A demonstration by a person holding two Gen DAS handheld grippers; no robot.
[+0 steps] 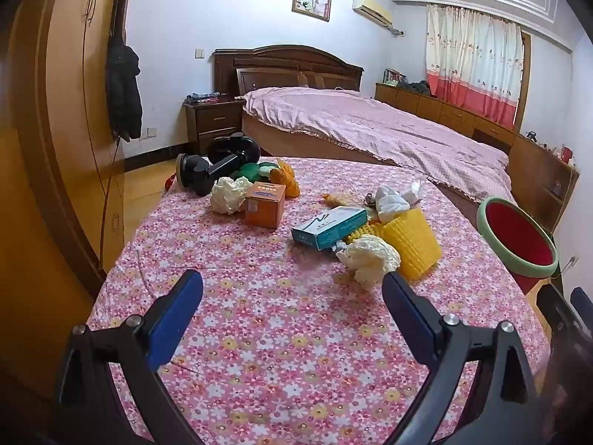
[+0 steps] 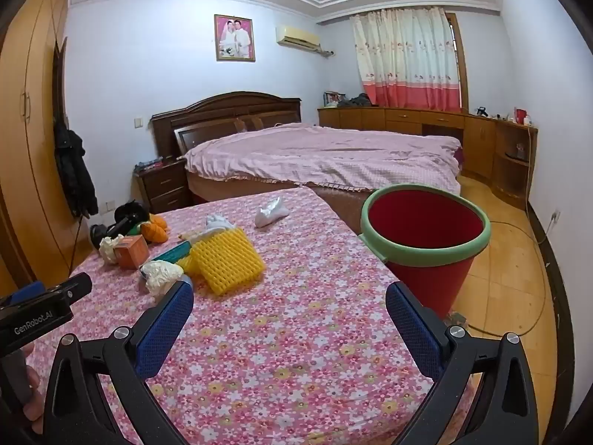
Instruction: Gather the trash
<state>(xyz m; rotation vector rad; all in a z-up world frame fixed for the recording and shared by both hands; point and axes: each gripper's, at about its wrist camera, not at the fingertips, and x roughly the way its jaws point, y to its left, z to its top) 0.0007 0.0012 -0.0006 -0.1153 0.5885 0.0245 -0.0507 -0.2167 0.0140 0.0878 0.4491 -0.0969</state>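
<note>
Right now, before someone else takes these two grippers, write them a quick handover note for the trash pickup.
Left gripper: jaws wide open, nothing held, over the flowered tablecloth.
Right gripper: jaws wide open, nothing held, near the table's right edge.
Red bucket stands off the table's right side; no trash visible in the part of its inside that shows.
Still on the table: near crumpled paper, far crumpled paper, teal box, orange box, yellow foam net, white wad.
Done: nothing collected yet, as far as can be seen.
Left: everything. The near paper looks like the easiest start.
</note>
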